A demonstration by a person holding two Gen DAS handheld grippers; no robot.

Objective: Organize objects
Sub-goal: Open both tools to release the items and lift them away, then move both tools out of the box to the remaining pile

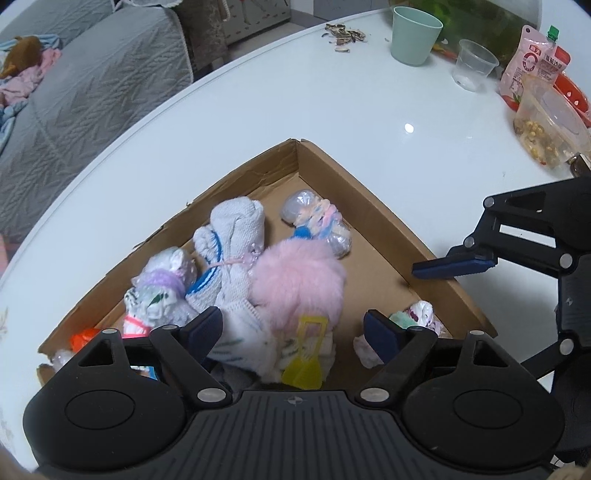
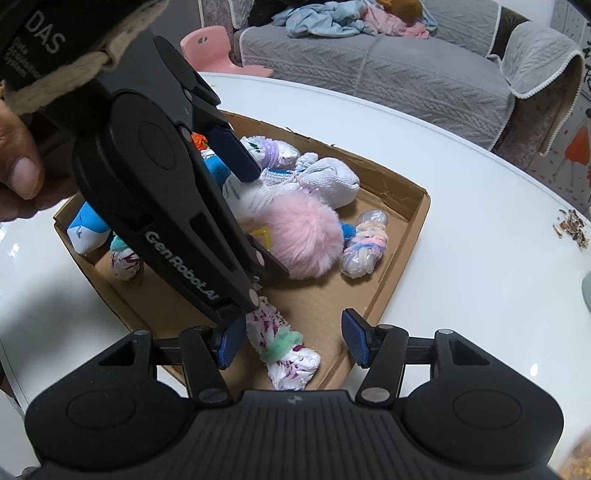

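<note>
In the left wrist view, the left hand-held gripper (image 1: pixel 293 332) hangs over a shallow cardboard box (image 1: pixel 373 192) on the glossy white surface (image 1: pixel 258 122). Its jaws stand spread wide and pinch nothing; a fluffy pink pompom (image 1: pixel 299 280) and a yellow plastic clip (image 1: pixel 306 354) lie under the gap. The gripper's black body hides the near part of the box, so an orange thing (image 1: pixel 83 338) at the lower left is hard to make out. Beside the pompom lies a knitted white sock bundle (image 1: pixel 232 236) with blue stripes, and a crinkled plastic bag bundle (image 1: pixel 317 221) wrapped with pastel yarn lies near the far corner. At the right edge, the right hand-held gripper (image 1: pixel 454 264) is cut off and only one blue pad shows. A mint cup (image 1: pixel 415 35), a clear cup (image 1: pixel 474 62) and some seed shells (image 1: pixel 345 33) stand further away.

In the right wrist view, the right hand-held gripper (image 2: pixel 293 343) is partly spread and grips nothing. A white bundle with purple print (image 2: pixel 284 347), tied with green fuzzy yarn, lies in the box between its pads and does not touch them. The left gripper crosses the picture and covers much of the box. A person's hand (image 2: pixel 18 166) is cut off at the left edge. A grey quilted sofa (image 2: pixel 406 70) stands behind.
</note>
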